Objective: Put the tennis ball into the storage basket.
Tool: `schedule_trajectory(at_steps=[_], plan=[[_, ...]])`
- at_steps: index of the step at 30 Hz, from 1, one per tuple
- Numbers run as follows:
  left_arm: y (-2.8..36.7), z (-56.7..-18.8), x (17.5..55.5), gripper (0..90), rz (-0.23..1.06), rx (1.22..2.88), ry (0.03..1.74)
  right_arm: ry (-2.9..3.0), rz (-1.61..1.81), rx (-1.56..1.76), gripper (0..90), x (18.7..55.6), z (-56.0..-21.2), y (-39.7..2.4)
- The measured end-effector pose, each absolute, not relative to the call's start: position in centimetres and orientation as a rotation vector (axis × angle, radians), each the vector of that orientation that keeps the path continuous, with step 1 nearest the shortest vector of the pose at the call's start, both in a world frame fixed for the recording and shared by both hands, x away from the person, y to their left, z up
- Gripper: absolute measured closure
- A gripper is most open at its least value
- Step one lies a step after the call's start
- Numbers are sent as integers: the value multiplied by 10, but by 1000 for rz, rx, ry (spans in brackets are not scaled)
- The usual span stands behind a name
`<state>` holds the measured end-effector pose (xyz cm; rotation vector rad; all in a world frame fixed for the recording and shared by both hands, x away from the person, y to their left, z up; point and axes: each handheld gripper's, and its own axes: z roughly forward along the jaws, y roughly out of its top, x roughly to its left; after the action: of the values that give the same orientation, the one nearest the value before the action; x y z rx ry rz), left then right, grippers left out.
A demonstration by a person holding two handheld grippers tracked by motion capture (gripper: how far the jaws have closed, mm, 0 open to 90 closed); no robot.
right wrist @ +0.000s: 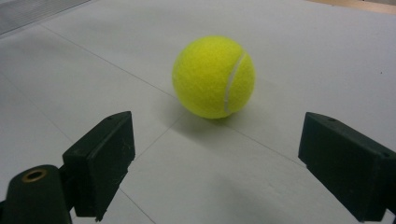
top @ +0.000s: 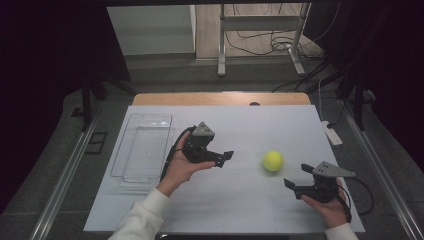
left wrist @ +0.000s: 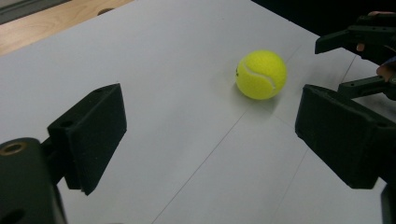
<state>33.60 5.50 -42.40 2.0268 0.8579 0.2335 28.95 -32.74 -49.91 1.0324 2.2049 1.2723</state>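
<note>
Yellow felt tennis ball (top: 273, 160) lies free on the white sheet (top: 240, 210) that covers the table, and in the high view we see it between the two grippers, nearer the right one and touched by neither. We see the left gripper (top: 226, 156) held in the person's left hand (top: 181, 167), the palm cupped under its body, the white-sleeved forearm rising from the bottom edge, and the jaws pointing across the table at the ball. The right gripper (top: 296, 184) sits in the right hand (top: 330, 205) near the sheet's front right, pointing left and slightly away toward the ball, jaws apart. A clear plastic rectangular tray (top: 142, 147) rests at the sheet's left side, well apart from the ball.

From the left gripper view we find the two black jaws spread wide with nothing between them; the ball (left wrist: 261, 74) lies ahead, and the right gripper (left wrist: 334, 65) shows beyond it.

From the right gripper view, the jaws also stand wide and bare, with the ball (right wrist: 214, 77) just ahead, centred between them.
</note>
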Motion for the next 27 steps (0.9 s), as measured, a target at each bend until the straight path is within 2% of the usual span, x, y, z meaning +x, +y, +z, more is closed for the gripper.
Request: schedule_trajectory(at_steps=[27], plan=[[30, -421, 350, 109, 212, 2037, 821, 2209, 1267, 1029, 114, 290, -499, -327]])
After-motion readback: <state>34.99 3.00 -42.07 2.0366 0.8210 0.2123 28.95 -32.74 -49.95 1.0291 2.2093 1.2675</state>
